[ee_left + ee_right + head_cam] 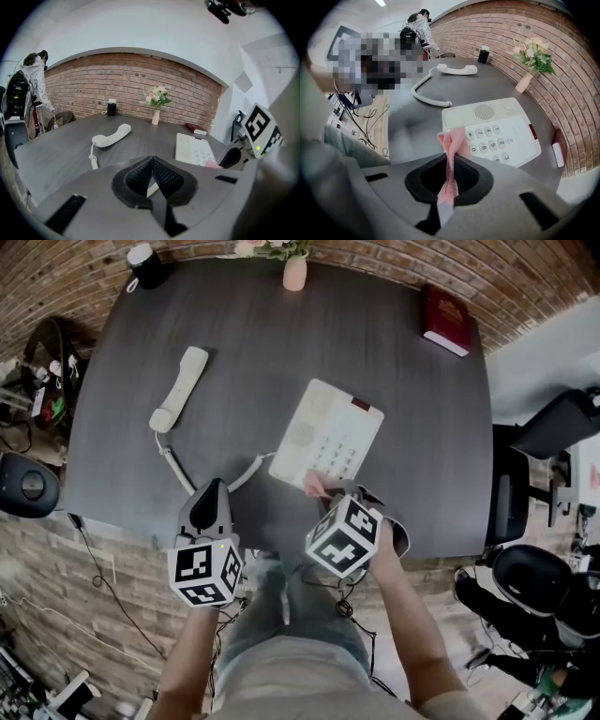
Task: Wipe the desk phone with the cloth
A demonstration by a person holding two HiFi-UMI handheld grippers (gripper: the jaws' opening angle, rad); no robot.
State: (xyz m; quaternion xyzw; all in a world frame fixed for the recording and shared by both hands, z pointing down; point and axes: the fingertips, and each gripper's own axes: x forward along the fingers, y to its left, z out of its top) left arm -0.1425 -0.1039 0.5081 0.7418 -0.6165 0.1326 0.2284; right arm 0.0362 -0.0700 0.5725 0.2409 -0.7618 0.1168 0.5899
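Right tongs [450, 161] are clamped on a pink cloth [453, 140]. A loose fold stands past the tips and hangs over the near corner of the phone [497, 126] by the lowest key row. Contact with the casing cannot be confirmed. The fold left free is presumably the wiping face. Left tongs [151, 164] are closed tip to tip and hold nothing. A pale sliver behind the tips is probably the cord [178, 470] lying underneath. They hover near the table's [281, 334] front edge, just left of the phone, likely parked or ready to steady it. The handset [180, 388] lies off its cradle, well left of the phone, which leaves the keypad and cradle open to wipe. Judgement: wiping is only starting. At the far edge are a vase [294, 273], a red book [444, 320] and a dark cup [145, 263], all out of the way.
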